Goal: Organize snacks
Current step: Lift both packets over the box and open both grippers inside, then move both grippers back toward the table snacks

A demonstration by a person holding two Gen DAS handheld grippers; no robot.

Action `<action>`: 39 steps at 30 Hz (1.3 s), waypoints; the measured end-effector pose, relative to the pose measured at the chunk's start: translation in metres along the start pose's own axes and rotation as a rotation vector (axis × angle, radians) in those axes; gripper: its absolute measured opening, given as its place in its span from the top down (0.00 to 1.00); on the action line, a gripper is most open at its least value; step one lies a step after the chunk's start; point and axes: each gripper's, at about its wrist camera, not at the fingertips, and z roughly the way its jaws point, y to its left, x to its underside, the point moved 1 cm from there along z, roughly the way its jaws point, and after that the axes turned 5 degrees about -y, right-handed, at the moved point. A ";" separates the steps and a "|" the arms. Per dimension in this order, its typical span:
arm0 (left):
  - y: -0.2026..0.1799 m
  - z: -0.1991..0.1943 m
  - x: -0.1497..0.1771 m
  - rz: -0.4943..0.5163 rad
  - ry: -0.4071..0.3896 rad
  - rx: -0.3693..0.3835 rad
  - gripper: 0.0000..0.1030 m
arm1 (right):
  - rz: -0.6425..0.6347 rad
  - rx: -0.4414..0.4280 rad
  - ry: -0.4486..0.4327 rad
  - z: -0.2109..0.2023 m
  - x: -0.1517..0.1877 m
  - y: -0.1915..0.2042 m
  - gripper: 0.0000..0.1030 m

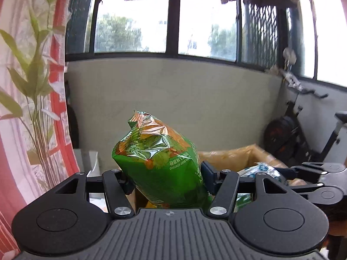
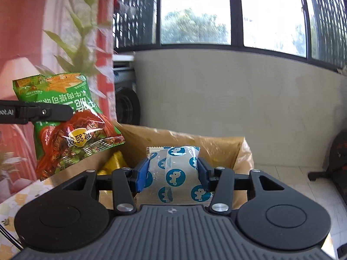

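Far left: red-and-white curtain [image 1: 13, 130] with leaf print, backdrop only, not part of task.

L gripper [image 1: 168, 176]: clamped on green snack bag [image 1: 160, 162]. Pads pressed into bag's mid-body from both sides, film visibly crumpled above grip. Bag held upright, clear of any surface, up and to left of cardboard box [image 2: 216, 143] in R wrist view. Probable reason for mid-body grip: puffed bag less likely to slip than if pinched at seal edge. Print on bag seen upside down in L wrist view; legible fragment "BEEF COATING", plus Chinese characters, not read with confidence. Yellow round badge w/ Chinese text on red lower area, seen from R wrist view. Brand not determined.

Centre: box open at top, lined w/ brownish plastic film. Yellow packet [image 2: 115, 162] inside at left wall. Judged as sorting container for snacks.

R gripper [image 2: 172, 175]: closed on white packet [image 2: 173, 173] w/ blue round animal logos, blue pads tight on both long sides. Packet held above box opening, apparently for drop-in or lift-out; direction not determinable. No readable text on packet.

Far right: exercise bike [image 1: 303, 134] against wall, unrelated.

Text "oot.AI" on L gripper arm, partly cut off at frame edge.
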 end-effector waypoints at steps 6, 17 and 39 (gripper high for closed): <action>-0.003 0.012 0.010 -0.010 0.068 0.041 0.25 | -0.009 0.048 0.042 0.013 0.005 -0.005 0.42; 0.004 -0.019 0.014 0.026 0.049 0.051 0.18 | -0.001 0.012 -0.028 -0.033 0.009 -0.007 0.27; 0.052 -0.123 0.069 -0.061 0.045 0.040 0.18 | 0.038 -0.063 -0.053 -0.113 0.066 0.021 0.27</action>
